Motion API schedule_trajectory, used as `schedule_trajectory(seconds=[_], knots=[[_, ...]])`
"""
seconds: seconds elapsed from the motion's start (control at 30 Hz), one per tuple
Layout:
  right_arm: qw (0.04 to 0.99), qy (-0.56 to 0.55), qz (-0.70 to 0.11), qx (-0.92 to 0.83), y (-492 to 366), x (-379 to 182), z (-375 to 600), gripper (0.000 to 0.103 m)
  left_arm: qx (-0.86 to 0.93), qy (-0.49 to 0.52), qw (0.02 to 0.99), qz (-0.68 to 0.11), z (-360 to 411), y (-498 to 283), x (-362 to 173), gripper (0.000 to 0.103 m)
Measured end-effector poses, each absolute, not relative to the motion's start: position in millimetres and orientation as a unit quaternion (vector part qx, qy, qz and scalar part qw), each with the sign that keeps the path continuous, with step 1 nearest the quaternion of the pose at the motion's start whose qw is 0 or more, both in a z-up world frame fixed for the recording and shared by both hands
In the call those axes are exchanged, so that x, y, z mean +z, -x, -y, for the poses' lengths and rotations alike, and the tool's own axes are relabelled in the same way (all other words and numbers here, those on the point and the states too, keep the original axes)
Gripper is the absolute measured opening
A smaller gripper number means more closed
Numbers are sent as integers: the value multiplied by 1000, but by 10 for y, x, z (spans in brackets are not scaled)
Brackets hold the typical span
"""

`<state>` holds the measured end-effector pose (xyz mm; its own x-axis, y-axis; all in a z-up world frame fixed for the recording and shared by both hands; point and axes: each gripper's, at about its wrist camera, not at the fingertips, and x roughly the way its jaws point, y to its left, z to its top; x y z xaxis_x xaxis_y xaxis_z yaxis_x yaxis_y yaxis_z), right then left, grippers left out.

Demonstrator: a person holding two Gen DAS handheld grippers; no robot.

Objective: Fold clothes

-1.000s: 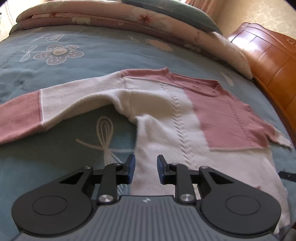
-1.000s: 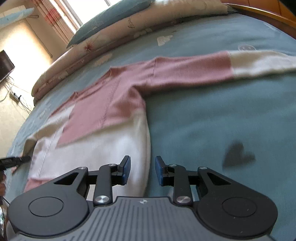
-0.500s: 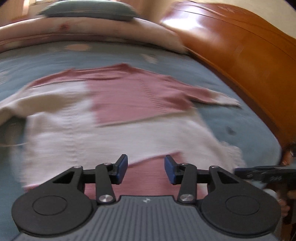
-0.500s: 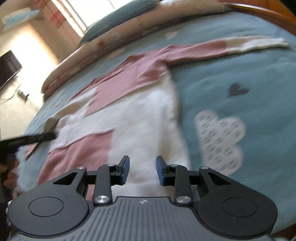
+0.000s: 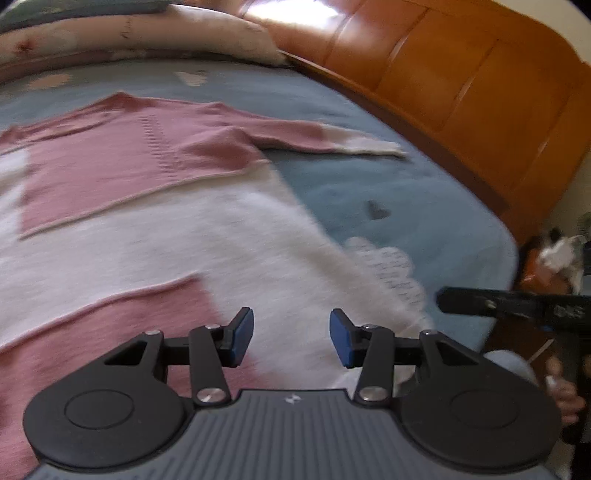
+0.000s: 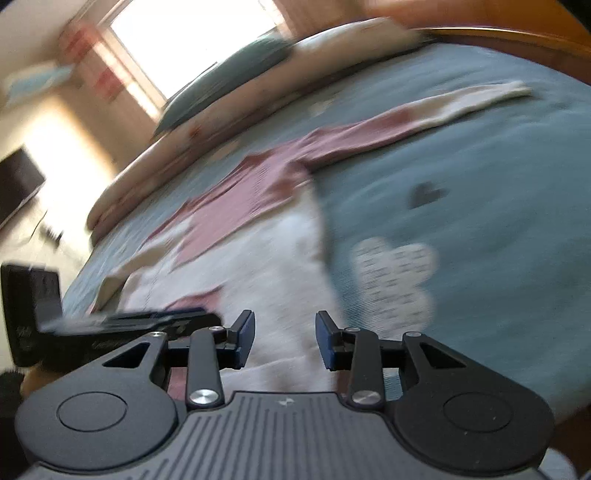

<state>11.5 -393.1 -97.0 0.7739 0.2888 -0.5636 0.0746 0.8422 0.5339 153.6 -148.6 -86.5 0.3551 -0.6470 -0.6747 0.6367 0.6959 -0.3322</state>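
A bed point(image 5: 424, 192) covered by a blue patterned sheet was bounded by an orange-brown wooden headboard point(image 5: 480, 92). Folded floral bedding point(image 6: 229, 110) and a teal pillow point(image 6: 221, 88) were stacked at its far edge. Bright daylight was admitted through a window point(image 6: 192, 40), and a dark screen point(image 6: 18, 184) was seen against the cream wall point(image 6: 55, 122).

1. Home bedroom: blue patterned bedsheet point(image 5: 424, 192) spread beyond the fingers.
2. Rolled floral quilt point(image 5: 140, 33) and pillow point(image 6: 221, 85) far ahead of the fingers.
3. Wooden bed frame point(image 5: 480, 92) to the right.
4. Sunlit window point(image 6: 192, 40) with curtains, upper left.
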Motion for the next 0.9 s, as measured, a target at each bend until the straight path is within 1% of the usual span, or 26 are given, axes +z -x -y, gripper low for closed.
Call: schedule_trajectory(seconds=[0.13, 0.2, 0.23, 0.4, 0.47, 0.57, 0.67, 0.77, 0.9], knots=[[897, -307, -318, 27, -69, -1033, 4162, 41, -437, -18, 805, -402, 1806, -1422, -917, 45], [895, -314, -317, 19, -77, -1067, 4218, 41, -434, -32, 796, -420, 1890, -1430, -1002, 45], [894, -318, -316, 19, -85, -1079, 4235, 41, -434, -34, 793, -427, 1889, -1439, -1037, 42], [891, -325, -317, 30, -168, -1129, 4227, 43, -430, -33, 784, -446, 1611, -1469, -1080, 41], [889, -323, -322, 36, -228, -1166, 4196, 43, -426, -26, 785, -449, 1463, -1486, -1092, 34], [887, -321, -331, 35, -324, -1241, 4143, 43, -421, -8, 784, -456, 1332, -1522, -1109, 33], [881, -317, -349, 21, -436, -1368, 4074, 42, -422, -14, 786, -451, 1316, -1502, -1106, 33], [889, -287, -355, 23, -485, -1408, 3877, 42, -425, -39, 789, -441, 1358, -1464, -1085, 33], [911, -178, -369, 54, -546, -1302, 3460, 43, -425, -46, 790, -439, 1346, -1463, -1076, 33]])
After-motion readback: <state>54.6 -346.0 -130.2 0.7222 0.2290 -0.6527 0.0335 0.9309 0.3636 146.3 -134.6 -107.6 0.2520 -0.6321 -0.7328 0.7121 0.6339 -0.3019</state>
